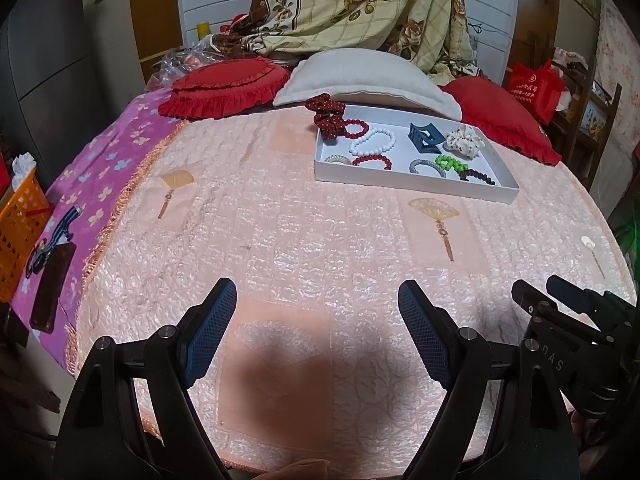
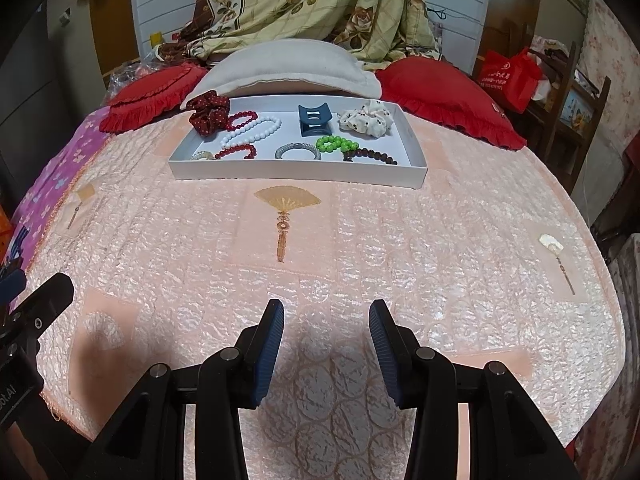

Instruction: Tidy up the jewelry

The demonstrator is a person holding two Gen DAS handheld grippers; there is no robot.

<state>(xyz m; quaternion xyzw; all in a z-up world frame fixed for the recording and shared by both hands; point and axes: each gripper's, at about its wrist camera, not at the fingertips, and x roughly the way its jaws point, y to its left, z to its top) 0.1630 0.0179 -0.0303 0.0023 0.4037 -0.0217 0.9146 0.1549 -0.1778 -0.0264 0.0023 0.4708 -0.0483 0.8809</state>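
Observation:
A white tray (image 2: 296, 170) lies far across the pink quilted bed, in front of the pillows. It holds a dark red dotted scrunchie (image 2: 208, 114) on its left rim, red beads (image 2: 240, 118), a white bead bracelet (image 2: 256, 130), a blue hair claw (image 2: 314, 120), a cream dotted scrunchie (image 2: 366, 118), a green bead bracelet (image 2: 336, 144), a grey bangle (image 2: 298, 151) and dark beads (image 2: 374, 156). The same tray (image 1: 412, 182) shows in the left wrist view. My left gripper (image 1: 316, 302) is open wide and empty. My right gripper (image 2: 326, 320) is partly open, also empty. Both hover over the near bedspread.
A white pillow (image 2: 288, 68) and red ruffled cushions (image 2: 448, 96) sit behind the tray, under a floral blanket (image 2: 320, 4). An orange basket (image 1: 18, 232) stands off the bed's left side. A red bag (image 2: 510, 76) sits on shelving at right. A purple blanket (image 1: 92, 184) covers the left edge.

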